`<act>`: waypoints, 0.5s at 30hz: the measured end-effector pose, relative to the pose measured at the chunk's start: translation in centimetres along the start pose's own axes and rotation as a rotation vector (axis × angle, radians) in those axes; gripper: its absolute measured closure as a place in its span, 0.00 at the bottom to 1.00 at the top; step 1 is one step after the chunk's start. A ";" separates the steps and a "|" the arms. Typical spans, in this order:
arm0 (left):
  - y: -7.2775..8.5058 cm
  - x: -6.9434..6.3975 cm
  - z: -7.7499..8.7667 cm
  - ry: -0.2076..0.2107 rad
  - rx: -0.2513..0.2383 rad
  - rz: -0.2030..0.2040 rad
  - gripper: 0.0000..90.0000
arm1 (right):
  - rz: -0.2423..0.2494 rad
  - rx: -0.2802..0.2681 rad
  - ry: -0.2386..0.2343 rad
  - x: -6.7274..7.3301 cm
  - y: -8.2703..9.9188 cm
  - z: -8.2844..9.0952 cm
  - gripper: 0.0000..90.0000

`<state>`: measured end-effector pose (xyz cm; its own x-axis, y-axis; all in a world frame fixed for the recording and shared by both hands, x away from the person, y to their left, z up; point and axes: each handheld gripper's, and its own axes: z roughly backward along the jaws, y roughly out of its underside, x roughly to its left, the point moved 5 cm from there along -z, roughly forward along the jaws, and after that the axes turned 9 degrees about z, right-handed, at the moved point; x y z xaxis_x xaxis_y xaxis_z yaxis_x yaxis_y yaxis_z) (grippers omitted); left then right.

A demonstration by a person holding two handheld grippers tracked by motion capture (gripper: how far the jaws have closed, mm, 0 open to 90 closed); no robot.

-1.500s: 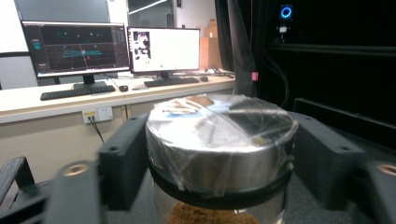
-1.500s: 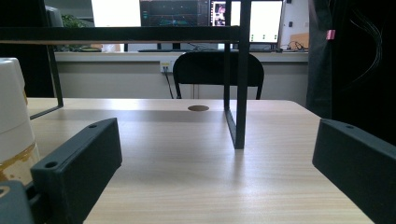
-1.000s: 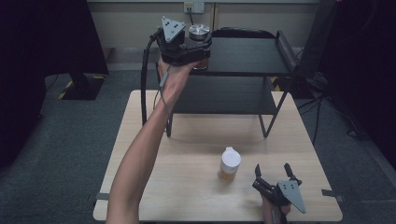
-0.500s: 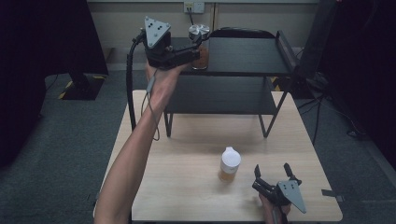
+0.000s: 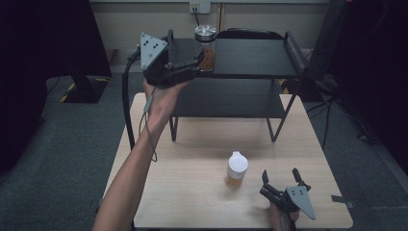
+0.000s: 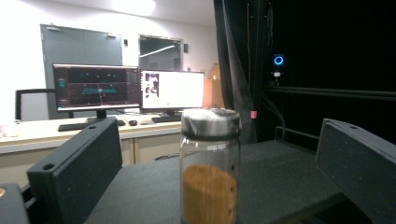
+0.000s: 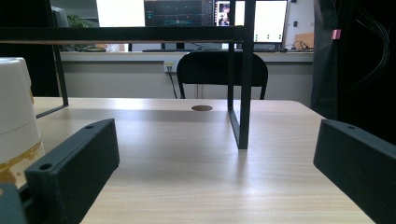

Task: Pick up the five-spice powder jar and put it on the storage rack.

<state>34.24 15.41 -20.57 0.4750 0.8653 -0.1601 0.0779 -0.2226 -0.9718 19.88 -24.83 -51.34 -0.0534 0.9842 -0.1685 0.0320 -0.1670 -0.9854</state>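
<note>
the clear glass jar with a silver metal lid [image 5: 205, 48] and orange-brown powder inside stands upright on the top shelf of the black metal two-tier rack [image 5: 250, 60], near its left front edge. the left gripper [image 5: 195, 65] is held up at the shelf's left end, its jaws spread wide and holding nothing; in the left gripper view the jar [image 6: 209, 168] stands between the two jaws, apart from both. the right gripper [image 5: 281, 180] rests low on the light wooden table [image 5: 192, 192], jaws wide open and empty. a small bottle with a white cap and amber liquid [image 5: 236, 169] stands just left of it.
</note>
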 end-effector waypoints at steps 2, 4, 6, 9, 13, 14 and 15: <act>0.6 -0.2 1.2 0.001 -0.012 -0.008 0.00 | 0.000 0.000 0.000 0.0 0.0 0.0 0.00; 1.5 -0.5 2.5 -0.006 -0.036 -0.010 0.00 | 0.000 0.000 0.000 0.0 0.0 0.0 0.00; 2.3 -0.8 3.7 -0.007 -0.051 -0.023 0.00 | 0.000 0.000 0.000 0.0 0.0 0.0 0.00; 3.6 -1.2 5.4 -0.019 -0.067 -0.055 0.00 | 0.000 0.000 0.001 0.0 0.0 0.0 0.00; 4.8 -1.2 7.2 0.000 -0.072 -0.036 0.00 | 0.000 0.000 0.001 0.0 0.0 0.0 0.00; 5.0 -1.1 7.6 0.010 -0.072 -0.030 0.00 | 0.000 0.000 0.001 0.0 0.0 0.0 0.00; 5.2 -1.1 8.0 0.017 -0.065 -0.022 0.00 | 0.000 0.000 0.001 0.0 0.0 0.0 0.00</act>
<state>27.09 16.87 -26.82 0.4875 0.8626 -0.1354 0.1448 -0.2328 -0.9617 19.89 -24.83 -51.34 -0.0527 0.9843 -0.1682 0.0316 -0.1667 -0.9855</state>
